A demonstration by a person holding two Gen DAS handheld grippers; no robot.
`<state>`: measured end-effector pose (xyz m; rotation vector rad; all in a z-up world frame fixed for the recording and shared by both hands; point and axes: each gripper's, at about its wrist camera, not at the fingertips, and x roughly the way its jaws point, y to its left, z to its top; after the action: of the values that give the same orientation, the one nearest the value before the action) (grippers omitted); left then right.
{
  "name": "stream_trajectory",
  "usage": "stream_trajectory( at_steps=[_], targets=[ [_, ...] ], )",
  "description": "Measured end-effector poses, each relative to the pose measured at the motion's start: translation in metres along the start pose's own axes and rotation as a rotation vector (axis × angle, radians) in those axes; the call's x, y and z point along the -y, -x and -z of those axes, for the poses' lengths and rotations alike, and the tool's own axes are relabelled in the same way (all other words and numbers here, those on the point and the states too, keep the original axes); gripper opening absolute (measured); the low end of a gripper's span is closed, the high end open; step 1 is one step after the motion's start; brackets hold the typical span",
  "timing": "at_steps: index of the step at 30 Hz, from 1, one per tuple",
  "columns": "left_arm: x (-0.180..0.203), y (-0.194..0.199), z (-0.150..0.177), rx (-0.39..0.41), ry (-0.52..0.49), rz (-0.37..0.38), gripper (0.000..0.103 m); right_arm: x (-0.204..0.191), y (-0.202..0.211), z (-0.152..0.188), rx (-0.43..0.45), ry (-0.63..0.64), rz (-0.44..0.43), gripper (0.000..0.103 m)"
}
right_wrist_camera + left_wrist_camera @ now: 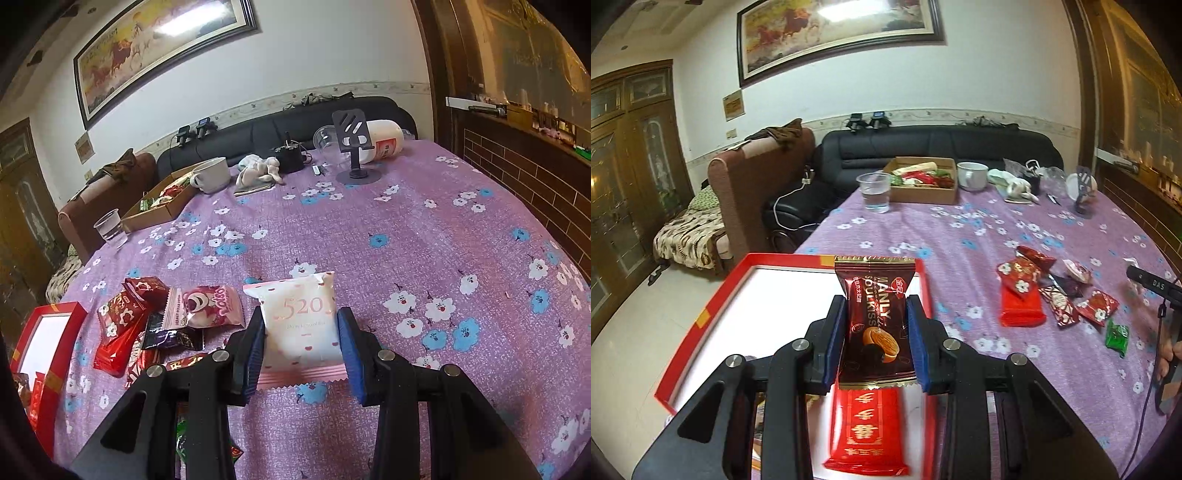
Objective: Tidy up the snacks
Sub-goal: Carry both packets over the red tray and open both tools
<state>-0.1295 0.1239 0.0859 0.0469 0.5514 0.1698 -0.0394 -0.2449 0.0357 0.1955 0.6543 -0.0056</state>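
My left gripper is shut on a dark brown "Soulkiss" snack packet and holds it over the red box with a white floor. A red packet lies in the box below it. My right gripper is shut on a white and pink "520" packet just above the purple flowered tablecloth. A pile of loose snacks lies left of it, with a pink Lotso bag; the pile also shows in the left wrist view. The red box appears at far left.
A cardboard box of snacks, a plastic cup of water and a white mug stand at the table's far side. A phone stand, a plush toy and a white bottle are there too. Sofas lie beyond.
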Motion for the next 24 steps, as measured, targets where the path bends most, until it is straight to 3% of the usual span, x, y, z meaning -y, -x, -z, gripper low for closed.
stream_trajectory(
  at_steps=[12,17,24],
  targets=[
    [-0.032,0.003,0.006,0.003,0.046,-0.029,0.03,-0.002,0.01,0.0,0.031,-0.033,0.008,0.039],
    [-0.04,0.001,0.009,-0.005,0.051,-0.044,0.03,-0.035,0.023,0.0,0.044,-0.024,-0.088,0.039],
    [-0.051,-0.002,0.013,-0.019,0.065,-0.07,0.03,-0.134,0.027,0.01,-0.027,0.088,-0.335,0.038]
  ],
)
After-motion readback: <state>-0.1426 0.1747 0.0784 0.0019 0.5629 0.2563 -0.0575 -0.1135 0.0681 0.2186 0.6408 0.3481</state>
